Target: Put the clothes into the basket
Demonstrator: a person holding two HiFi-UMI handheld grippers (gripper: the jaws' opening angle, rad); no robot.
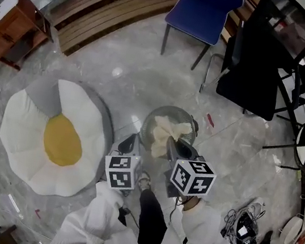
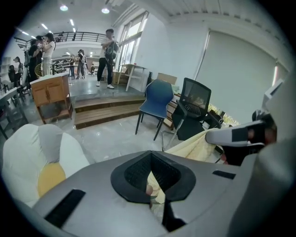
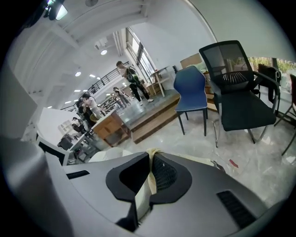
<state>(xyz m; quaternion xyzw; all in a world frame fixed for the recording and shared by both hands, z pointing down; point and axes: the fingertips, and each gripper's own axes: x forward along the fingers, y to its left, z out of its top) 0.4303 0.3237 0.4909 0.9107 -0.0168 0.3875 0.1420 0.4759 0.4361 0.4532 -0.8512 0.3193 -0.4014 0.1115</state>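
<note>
Cream cloth clamped in left tongs, also in right tongs

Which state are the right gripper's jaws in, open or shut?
Shut: the right gripper pinches the pale yellow cloth between its closed jaws.

The right tool pinches pale yellow cloth, blue chair and black mesh chair beyond.

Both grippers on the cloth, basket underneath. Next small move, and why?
Probably ease both down slightly, then open the jaws. The left gripper and right gripper are each shut on the pale yellow cloth, which in the head view sits within the basket rim, so releasing should drop it inside.
</note>
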